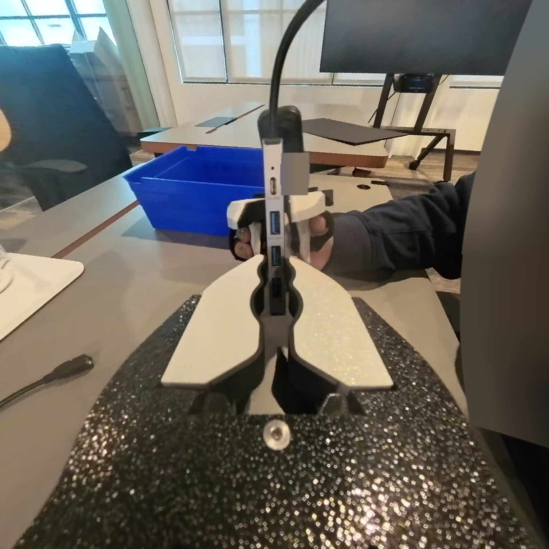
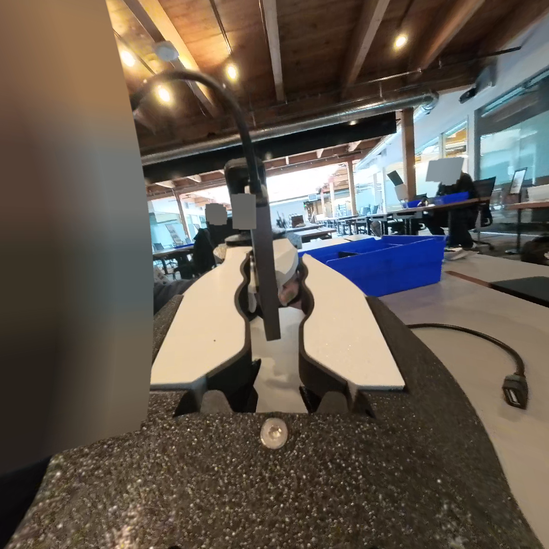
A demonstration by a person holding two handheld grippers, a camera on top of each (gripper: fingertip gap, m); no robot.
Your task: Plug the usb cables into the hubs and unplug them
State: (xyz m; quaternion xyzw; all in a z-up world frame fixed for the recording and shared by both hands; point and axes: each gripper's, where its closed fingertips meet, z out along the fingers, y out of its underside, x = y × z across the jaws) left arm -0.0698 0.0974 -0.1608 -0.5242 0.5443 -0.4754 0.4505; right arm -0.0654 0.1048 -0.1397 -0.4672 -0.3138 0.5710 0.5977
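A slim silver USB hub (image 1: 274, 178) with blue ports stands upright in the left wrist view. My left gripper (image 1: 276, 261) is shut on its lower end. A black cable (image 1: 279, 74) arcs up from the hub's top. My right gripper (image 1: 279, 246), held by a sleeved hand, faces it from behind, with its fingers on either side of the hub and not touching it. In the right wrist view the hub (image 2: 264, 267) shows as a dark bar hanging between the open fingers of my right gripper (image 2: 276, 255). A loose black USB cable end (image 2: 515, 392) lies on the table to the right.
A blue bin (image 1: 193, 193) stands on the grey table behind the grippers; it also shows in the right wrist view (image 2: 386, 267). A white pad (image 1: 29, 285) and a black connector (image 1: 74, 364) lie at the left. A black mat (image 2: 528, 288) lies at the right.
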